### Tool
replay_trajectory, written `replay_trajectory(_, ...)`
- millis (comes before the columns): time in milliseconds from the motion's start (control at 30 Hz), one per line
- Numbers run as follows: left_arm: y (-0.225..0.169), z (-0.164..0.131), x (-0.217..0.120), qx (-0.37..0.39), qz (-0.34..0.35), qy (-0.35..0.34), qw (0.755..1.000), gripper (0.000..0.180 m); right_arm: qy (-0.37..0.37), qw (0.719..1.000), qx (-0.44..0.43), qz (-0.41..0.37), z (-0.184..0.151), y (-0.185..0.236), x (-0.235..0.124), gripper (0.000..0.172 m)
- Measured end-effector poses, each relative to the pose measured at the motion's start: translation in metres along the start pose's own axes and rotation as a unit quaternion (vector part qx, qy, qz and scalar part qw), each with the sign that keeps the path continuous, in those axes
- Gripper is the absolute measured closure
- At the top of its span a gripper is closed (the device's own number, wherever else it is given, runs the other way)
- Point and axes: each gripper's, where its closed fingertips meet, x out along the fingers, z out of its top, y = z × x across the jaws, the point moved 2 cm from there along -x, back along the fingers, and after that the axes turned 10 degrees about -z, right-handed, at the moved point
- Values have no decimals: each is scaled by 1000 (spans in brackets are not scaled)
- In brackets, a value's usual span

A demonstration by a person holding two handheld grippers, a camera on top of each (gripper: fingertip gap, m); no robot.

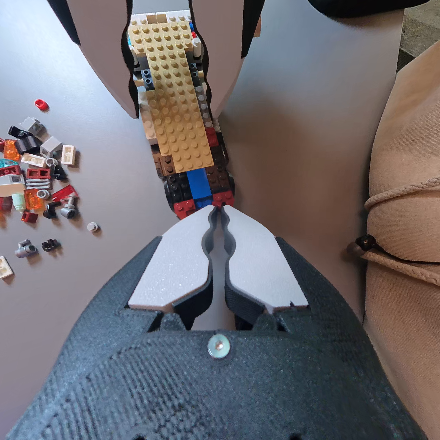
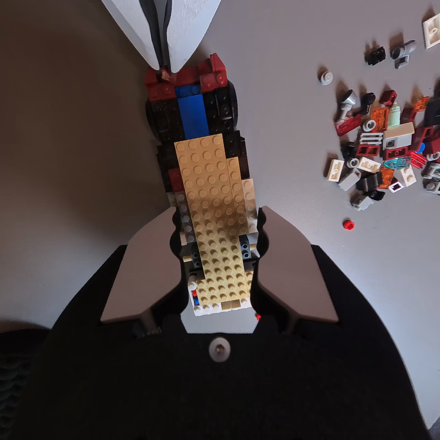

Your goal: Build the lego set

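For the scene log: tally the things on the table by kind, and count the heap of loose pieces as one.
Grippers: 2 (left gripper, right gripper)
Brick-built model: 1
Heap of loose brick pieces: 1
Stray red round piece: 1
Stray grey round piece: 1
Total: 6
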Motion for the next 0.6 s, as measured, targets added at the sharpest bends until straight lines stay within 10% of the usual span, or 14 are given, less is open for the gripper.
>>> replay_trajectory(600, -5, 0, 2, 3, -12, -8, 1000, 172, 3, 1000, -2, 2, 0, 0, 0, 110)
